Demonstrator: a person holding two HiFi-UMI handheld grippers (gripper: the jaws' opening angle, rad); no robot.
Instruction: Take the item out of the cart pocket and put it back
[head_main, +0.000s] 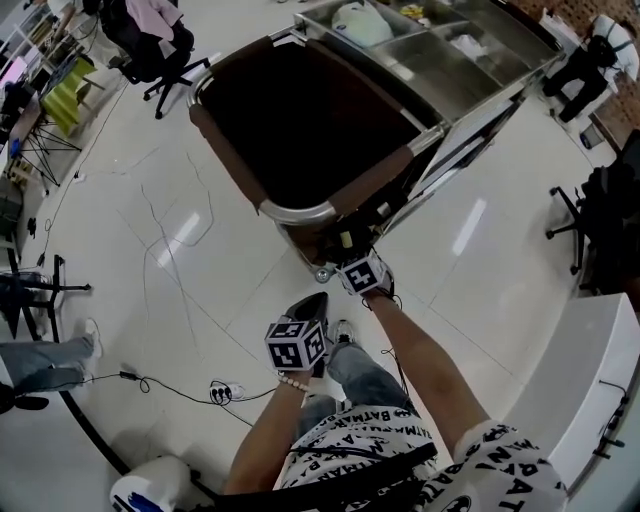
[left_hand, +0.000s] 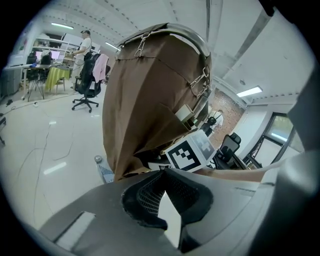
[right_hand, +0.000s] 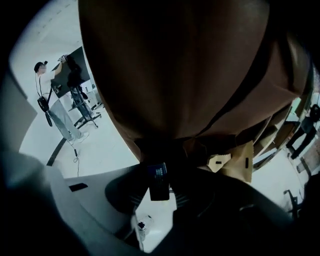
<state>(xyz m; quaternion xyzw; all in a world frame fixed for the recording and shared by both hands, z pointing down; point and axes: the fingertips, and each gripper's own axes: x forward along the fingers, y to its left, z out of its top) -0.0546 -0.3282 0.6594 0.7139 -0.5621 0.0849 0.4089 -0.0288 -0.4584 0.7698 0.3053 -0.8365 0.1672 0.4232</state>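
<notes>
Small dark keypad device (right_hand: 159, 187), clamped in right gripper (right_hand: 160, 175) just below brown cart's pocket (right_hand: 161, 149); left gripper (left_hand: 163, 171) closed, empty; legible lettering: "BATMAN" repeated on person's shirt (head_main: 380, 440).

Clearance list, as I read it from my station:

- Open: glossy white tiled floor (head_main: 150, 230), bare left of the cart.
- Block: brown fabric cart bag with chrome rim (head_main: 228, 165), filling the space ahead of both grippers. Its dark mouth is clear from above.
- Block: cart wheel (head_main: 322, 272) and frame bars, crowding the bag's near lower end.
- Block: clear plastic bottle (left_hand: 102, 170) standing just beside the bag's foot.
- Floor hazard: black cables (head_main: 180, 385) near my feet.
- Right gripper (right_hand: 160, 175): jaws taken up by a small dark keypad device (right_hand: 159, 187).
- Left gripper (left_hand: 163, 172): jaws together, in free air.
</notes>
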